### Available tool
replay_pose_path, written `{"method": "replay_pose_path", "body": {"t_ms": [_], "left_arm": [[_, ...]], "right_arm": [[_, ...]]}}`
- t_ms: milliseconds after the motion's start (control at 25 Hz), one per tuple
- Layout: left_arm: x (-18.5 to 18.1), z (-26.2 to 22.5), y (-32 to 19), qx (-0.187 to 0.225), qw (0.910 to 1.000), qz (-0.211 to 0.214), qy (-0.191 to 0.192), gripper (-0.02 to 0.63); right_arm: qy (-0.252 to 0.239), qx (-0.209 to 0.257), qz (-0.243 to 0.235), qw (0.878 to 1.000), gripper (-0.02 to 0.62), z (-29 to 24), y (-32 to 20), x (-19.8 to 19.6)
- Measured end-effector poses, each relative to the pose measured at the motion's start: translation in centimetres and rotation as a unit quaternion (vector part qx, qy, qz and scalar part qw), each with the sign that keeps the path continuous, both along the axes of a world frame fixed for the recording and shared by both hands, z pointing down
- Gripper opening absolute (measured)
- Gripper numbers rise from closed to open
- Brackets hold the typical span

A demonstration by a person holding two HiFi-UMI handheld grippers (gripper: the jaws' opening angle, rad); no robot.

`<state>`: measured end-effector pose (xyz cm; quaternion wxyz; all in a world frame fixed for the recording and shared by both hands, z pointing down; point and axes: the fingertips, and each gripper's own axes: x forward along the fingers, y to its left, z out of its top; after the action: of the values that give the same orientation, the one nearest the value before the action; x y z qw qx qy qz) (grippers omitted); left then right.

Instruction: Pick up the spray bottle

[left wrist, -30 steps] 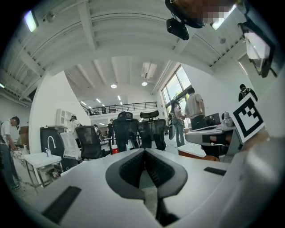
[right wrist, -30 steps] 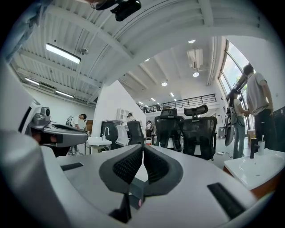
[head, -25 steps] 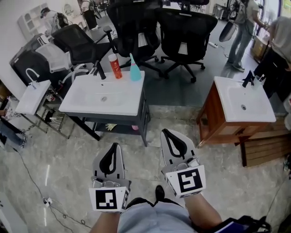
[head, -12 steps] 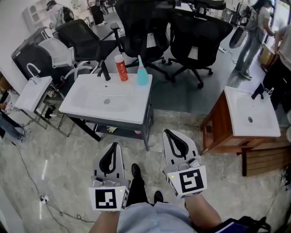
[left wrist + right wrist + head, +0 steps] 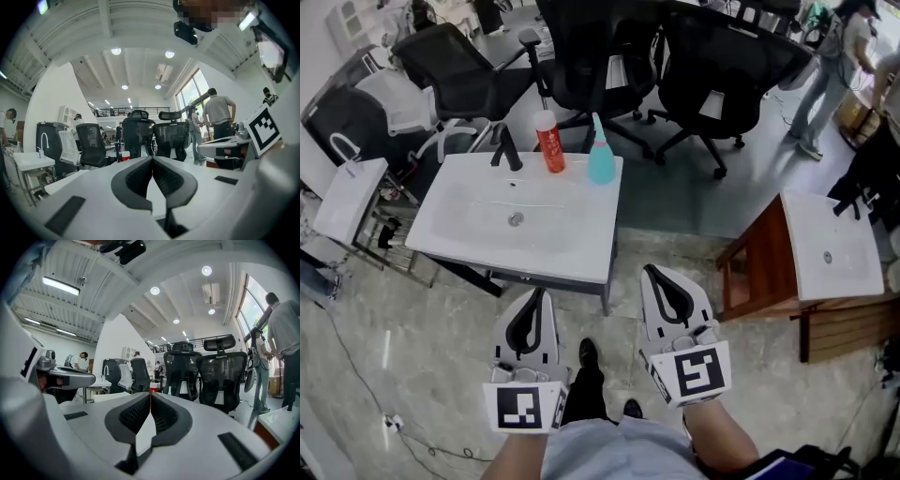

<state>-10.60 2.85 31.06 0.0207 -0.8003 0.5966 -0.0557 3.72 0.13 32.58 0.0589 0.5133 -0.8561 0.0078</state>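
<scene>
Spray bottle (image 5: 600, 161) stands straight up on the far right corner of the white sink (image 5: 478, 246), thin top pointing up, just right of a red bottle (image 5: 549, 142). The left gripper (image 5: 536, 298) and right gripper (image 5: 653, 274) are near us, both squeezed shut on nothing.

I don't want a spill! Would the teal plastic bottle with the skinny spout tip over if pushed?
Probably, if bumped high: the teal plastic bottle stands upright and narrow at the white sink top's back corner. Its smooth, rounded body might slip in a grip.

The white washbasin (image 5: 459, 251) bears black tap (image 5: 505, 148), red bottle (image 5: 549, 143), teal spray bottle (image 5: 600, 159).
</scene>
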Motion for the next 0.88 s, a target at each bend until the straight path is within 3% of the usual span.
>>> {"method": "replay_pose_path", "body": {"t_ms": [480, 880], "left_arm": [[-4.8, -0.1, -14.1, 0.005, 0.9979, 0.064, 0.013, 0.018], [-5.0, -2.0, -18.3, 0.023, 0.9954, 0.089, 0.025, 0.018]], "right_arm": [[0.013, 0.006, 0.054, 0.998, 0.020, -0.6, -12.4, -5.3], [0.024, 0.028, 0.078, 0.996, 0.023, -3.0, -16.0, -5.7]]}}
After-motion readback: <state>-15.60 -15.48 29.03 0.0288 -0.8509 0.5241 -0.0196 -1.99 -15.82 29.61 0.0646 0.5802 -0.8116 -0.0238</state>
